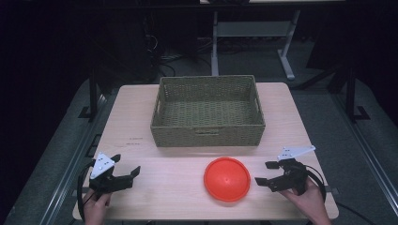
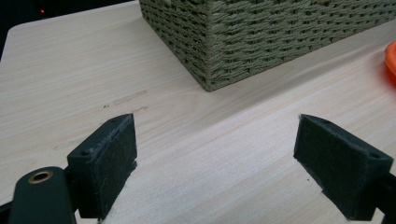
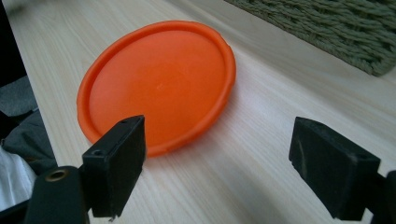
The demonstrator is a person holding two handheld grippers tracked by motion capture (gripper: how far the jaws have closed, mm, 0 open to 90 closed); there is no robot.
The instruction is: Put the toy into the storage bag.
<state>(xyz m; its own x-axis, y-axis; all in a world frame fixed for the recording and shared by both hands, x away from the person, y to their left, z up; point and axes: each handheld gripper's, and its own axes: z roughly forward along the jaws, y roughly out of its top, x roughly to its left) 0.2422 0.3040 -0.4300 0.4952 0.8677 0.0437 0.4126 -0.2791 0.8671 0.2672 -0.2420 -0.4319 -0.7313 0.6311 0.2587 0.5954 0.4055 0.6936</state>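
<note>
The round orange plastic plate (image 1: 226, 178) lies flat on the pale wooden worktop (image 1: 141, 126), near its front edge and just in front of the woven olive-green rectangular basket (image 1: 208, 110), with a strip of bare wood between the two. The right claw (image 1: 265, 174) sits just to the plate's right with its jaws spread wide and nothing in them — in the right gripper view the left pad (image 3: 119, 161) already overlaps the plate's near rim while the other stands over bare wood. The left claw (image 2: 217, 168) is equally wide open and empty, well apart from the plate at the front left corner. The likely trouble is the grip itself: the plate is low and shallow, so a pad that comes in too high would probably slide over the rim and push the plate away across the smooth wood, perhaps against the basket's front wall. A pinch on the thin lip alone could also let the plate tip or slip out while being lifted. The front edge of the worktop is close behind the plate, so a nudge that way risks a fall — room is widest to the left, where the wood is bare, and above the open basket
</note>
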